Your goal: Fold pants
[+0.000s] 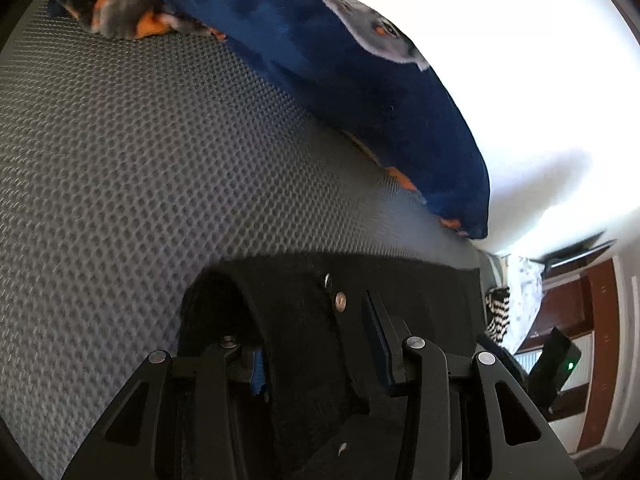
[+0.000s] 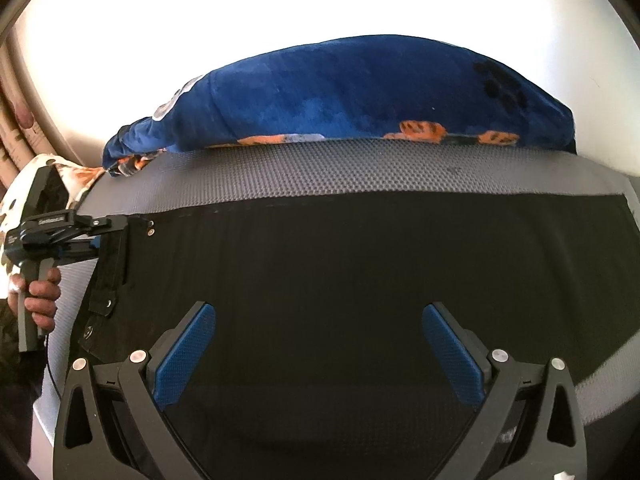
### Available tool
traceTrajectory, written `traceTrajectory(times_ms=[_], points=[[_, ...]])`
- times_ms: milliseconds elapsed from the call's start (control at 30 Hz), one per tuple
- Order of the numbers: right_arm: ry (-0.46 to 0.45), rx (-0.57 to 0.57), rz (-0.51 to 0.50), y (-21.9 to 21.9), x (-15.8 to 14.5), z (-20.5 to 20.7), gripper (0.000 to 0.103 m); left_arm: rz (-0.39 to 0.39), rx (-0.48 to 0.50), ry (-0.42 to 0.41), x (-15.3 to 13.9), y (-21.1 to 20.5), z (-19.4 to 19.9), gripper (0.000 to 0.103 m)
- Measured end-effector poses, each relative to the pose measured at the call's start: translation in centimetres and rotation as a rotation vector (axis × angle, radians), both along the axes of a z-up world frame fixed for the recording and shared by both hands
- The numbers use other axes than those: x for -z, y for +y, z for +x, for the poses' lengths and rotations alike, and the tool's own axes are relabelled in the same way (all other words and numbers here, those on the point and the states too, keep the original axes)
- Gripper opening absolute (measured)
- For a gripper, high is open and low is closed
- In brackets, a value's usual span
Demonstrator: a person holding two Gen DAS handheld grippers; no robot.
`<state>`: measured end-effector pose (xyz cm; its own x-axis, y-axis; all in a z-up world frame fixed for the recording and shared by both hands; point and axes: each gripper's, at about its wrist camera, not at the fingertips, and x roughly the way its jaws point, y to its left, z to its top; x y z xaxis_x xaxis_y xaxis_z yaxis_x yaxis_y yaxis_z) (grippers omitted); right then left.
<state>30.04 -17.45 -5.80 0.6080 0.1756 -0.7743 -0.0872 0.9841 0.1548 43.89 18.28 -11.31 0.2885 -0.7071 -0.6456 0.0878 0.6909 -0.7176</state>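
Blue-padded right claw (image 2: pixel 318 354) hovers spread apart above black pants (image 2: pixel 340 280) laid flat on the grey mat (image 2: pixel 360 172), while the left claw (image 1: pixel 320 340) clamps the waistband, apparently anchoring it for a fold.

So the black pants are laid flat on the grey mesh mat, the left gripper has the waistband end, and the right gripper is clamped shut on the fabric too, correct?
Not quite. The right gripper is open: the right wrist view shows its blue fingers spread wide above the black pants, gripping nothing. The rest holds: the pants lie flat on the grey mesh mat, and the left gripper is at the waistband end.
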Motion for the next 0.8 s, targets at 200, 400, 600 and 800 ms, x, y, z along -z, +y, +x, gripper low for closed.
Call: traceTrajectory(times_ms=[200,400,600,800], points=[[0.001,-0.084,0.012,-0.2,0.1,1.8,0.103,0.054,-0.026,-0.032,0.1,-1.9,0.3,0.008],[0.043,-0.282,0.003,-0.2,0.1,5.2,0.103,0.019,-0.036,-0.149,-3.3,-2.4,-2.5,0.008],[0.056,-0.553,-0.116,1.0,-1.0,9.1,0.101,0.014,0.041,-0.316,-8.5,-4.5,-6.7,0.008],[0.168,-0.786,-0.125,2.3,-1.3,13.2,0.096,0.0,0.066,-0.36,-10.1,-4.2,-9.9,0.008]])
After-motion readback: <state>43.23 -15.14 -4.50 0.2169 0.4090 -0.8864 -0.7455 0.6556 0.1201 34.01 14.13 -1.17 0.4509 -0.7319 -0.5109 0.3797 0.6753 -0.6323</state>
